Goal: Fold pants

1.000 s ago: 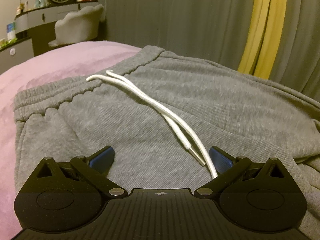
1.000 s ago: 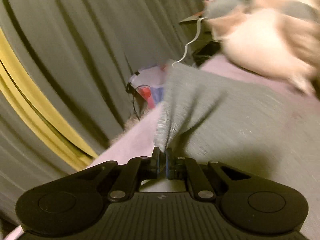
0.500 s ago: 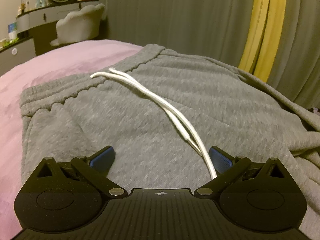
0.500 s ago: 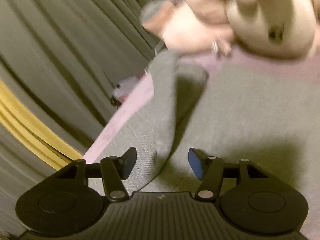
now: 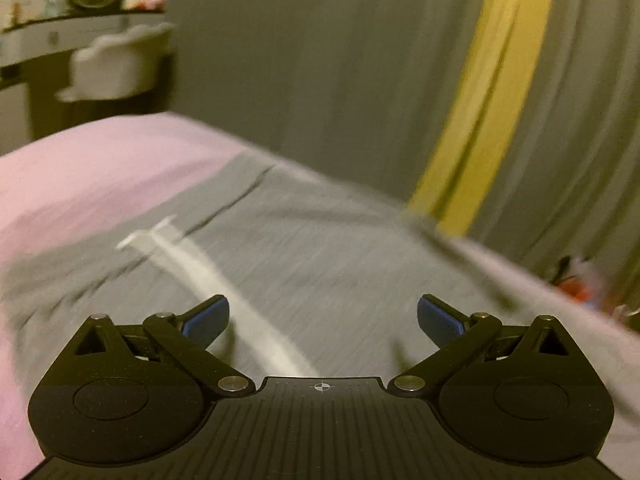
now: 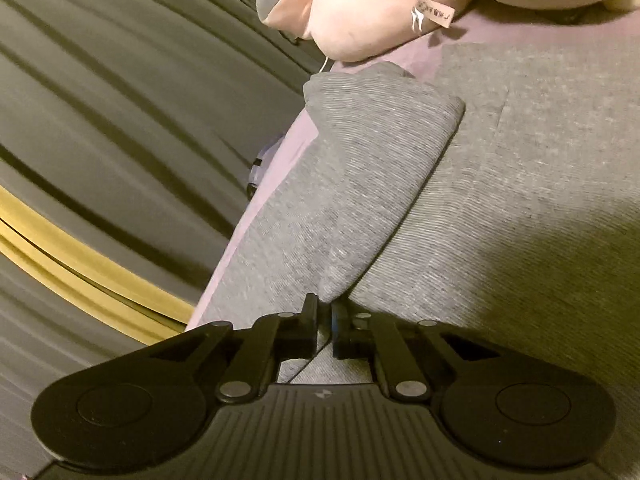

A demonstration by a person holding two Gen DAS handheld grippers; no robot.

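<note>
The pants are matt grey knit cloth with a fine ribbed, heathered grain; a white woven drawcord lies at 11 o'clock. The bed wears smooth pink cloth. The right claw is matt black plastic with shiny metal rivets; the left claw shows textured blue pads. A plush toy at 12 o'clock looks soft and velvety.
</note>
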